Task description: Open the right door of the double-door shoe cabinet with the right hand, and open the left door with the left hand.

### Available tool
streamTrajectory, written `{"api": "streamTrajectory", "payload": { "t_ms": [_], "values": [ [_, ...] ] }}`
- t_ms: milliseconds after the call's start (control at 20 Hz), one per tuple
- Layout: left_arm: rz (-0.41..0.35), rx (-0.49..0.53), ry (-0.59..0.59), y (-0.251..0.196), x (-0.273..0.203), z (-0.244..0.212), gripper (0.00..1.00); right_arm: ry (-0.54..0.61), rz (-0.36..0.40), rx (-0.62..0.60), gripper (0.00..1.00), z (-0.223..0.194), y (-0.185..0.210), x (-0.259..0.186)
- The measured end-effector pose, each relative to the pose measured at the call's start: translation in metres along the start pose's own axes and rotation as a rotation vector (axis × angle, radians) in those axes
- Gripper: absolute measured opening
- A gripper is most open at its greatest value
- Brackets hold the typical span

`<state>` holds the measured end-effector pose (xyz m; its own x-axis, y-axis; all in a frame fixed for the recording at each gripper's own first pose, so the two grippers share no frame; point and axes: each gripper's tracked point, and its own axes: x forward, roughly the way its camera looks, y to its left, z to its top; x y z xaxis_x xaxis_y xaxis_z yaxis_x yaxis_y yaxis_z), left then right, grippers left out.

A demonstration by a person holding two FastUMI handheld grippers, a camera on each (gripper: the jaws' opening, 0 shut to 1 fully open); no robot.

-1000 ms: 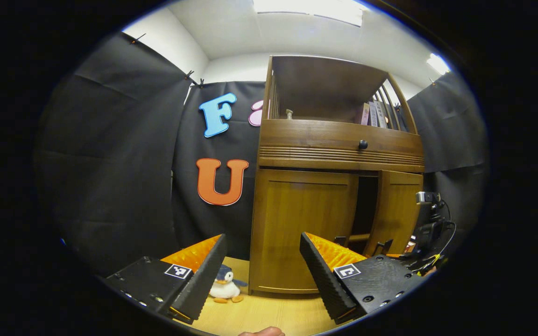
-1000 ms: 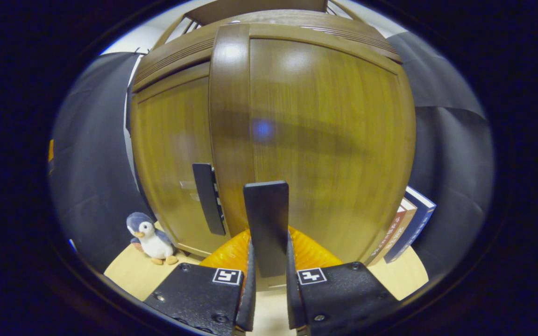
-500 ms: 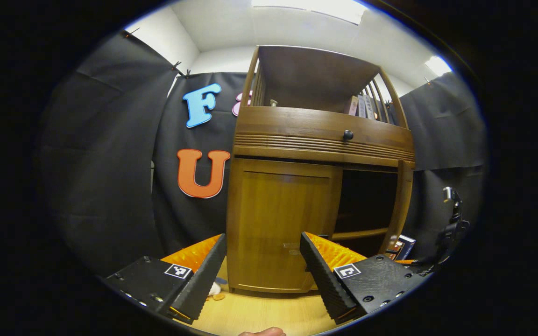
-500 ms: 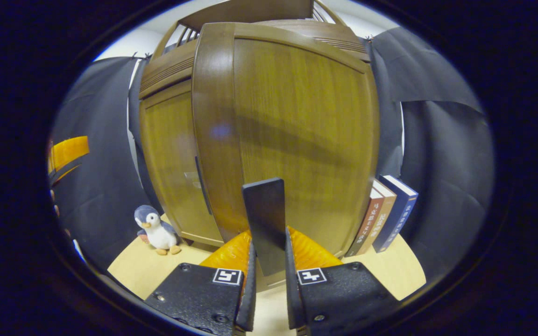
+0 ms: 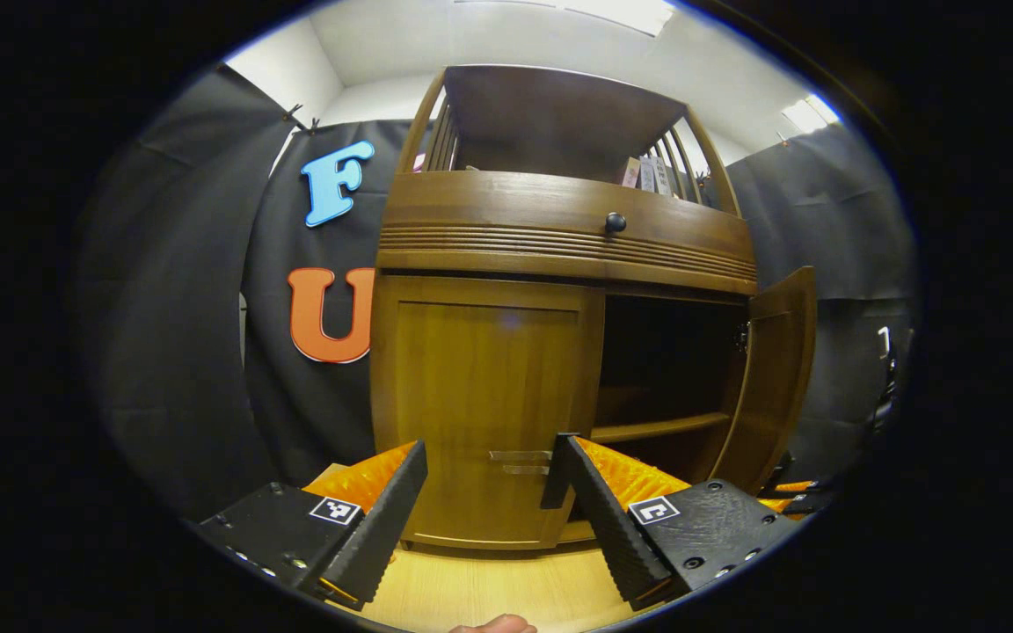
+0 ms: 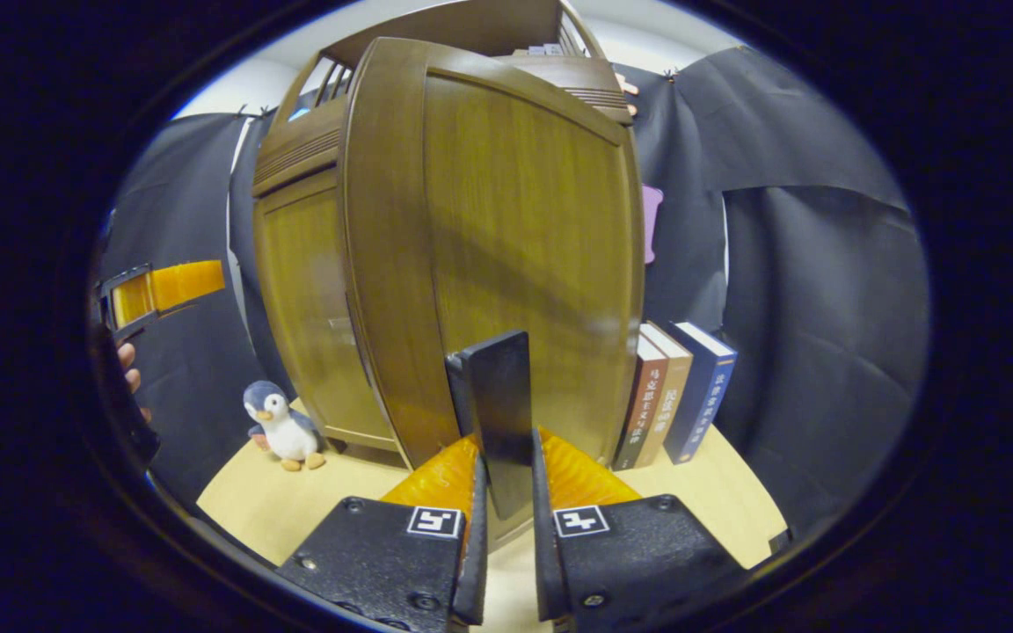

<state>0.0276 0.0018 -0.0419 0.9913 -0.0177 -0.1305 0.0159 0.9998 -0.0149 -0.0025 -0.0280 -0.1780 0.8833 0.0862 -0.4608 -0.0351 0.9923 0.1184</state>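
The wooden shoe cabinet (image 5: 559, 237) stands straight ahead in the left gripper view. Its left door (image 5: 480, 396) is closed and its right door (image 5: 775, 378) is swung wide open, baring a dark inside with a shelf (image 5: 656, 428). My left gripper (image 5: 489, 492) is open in front of the left door. That door's black handle (image 5: 553, 470) sits just by the tip of the right-hand finger. In the right gripper view my right gripper (image 6: 506, 470) is shut on the right door's black handle (image 6: 498, 404), with the right door (image 6: 524, 229) looming close.
A plush penguin (image 6: 282, 428) sits on the pale wooden table (image 6: 260, 510) left of the cabinet. Three books (image 6: 678, 391) stand upright behind the open door. The other gripper (image 6: 163, 286) and a hand (image 6: 127, 356) show at the left edge of the right gripper view.
The right door has swung from slightly ajar to wide open, pulled by my right gripper. My left gripper has moved in toward the left door, whose handle now lies by its finger.
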Motion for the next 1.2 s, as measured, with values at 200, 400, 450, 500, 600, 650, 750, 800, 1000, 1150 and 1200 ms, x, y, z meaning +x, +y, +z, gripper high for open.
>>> {"api": "streamTrajectory", "payload": {
  "t_ms": [200, 400, 450, 500, 600, 650, 750, 800, 1000, 1150, 1200],
  "values": [
    [-0.027, 0.014, 0.022, -0.014, 0.011, -0.007, 0.95, 0.01, -0.072, -0.011, 0.22, -0.003, -0.023, -0.014],
    [-0.056, 0.024, 0.04, -0.025, 0.02, -0.015, 0.95, 0.021, -0.144, -0.005, 0.16, -0.005, -0.053, -0.029],
    [-0.064, 0.027, 0.043, -0.028, 0.021, -0.017, 0.95, 0.021, -0.165, 0.006, 0.13, -0.004, -0.06, -0.032],
    [-0.07, 0.029, 0.045, -0.031, 0.024, -0.018, 0.95, 0.02, -0.189, 0.016, 0.12, -0.005, -0.069, -0.034],
    [-0.083, 0.033, 0.051, -0.038, 0.027, -0.022, 0.95, 0.017, -0.231, 0.033, 0.08, -0.005, -0.083, -0.038],
    [-0.089, 0.033, 0.054, -0.041, 0.029, -0.024, 0.95, 0.016, -0.243, 0.044, 0.06, -0.005, -0.088, -0.041],
    [-0.099, 0.039, 0.065, -0.047, 0.035, -0.028, 0.84, 0.013, -0.256, 0.051, 0.05, -0.004, -0.094, -0.048],
    [-0.103, 0.044, 0.07, -0.049, 0.038, -0.03, 0.95, 0.009, -0.267, 0.047, 0.05, -0.004, -0.099, -0.051],
    [-0.115, 0.058, 0.1, -0.056, 0.055, -0.045, 1.0, -0.007, -0.316, 0.047, 0.05, -0.004, -0.114, -0.062],
    [-0.116, 0.051, 0.13, -0.059, 0.071, -0.061, 0.95, -0.014, -0.337, 0.076, 0.04, -0.005, -0.131, -0.069],
    [-0.117, 0.046, 0.142, -0.06, 0.078, -0.066, 0.95, -0.017, -0.349, 0.079, 0.04, -0.006, -0.137, -0.07]
  ]
}}
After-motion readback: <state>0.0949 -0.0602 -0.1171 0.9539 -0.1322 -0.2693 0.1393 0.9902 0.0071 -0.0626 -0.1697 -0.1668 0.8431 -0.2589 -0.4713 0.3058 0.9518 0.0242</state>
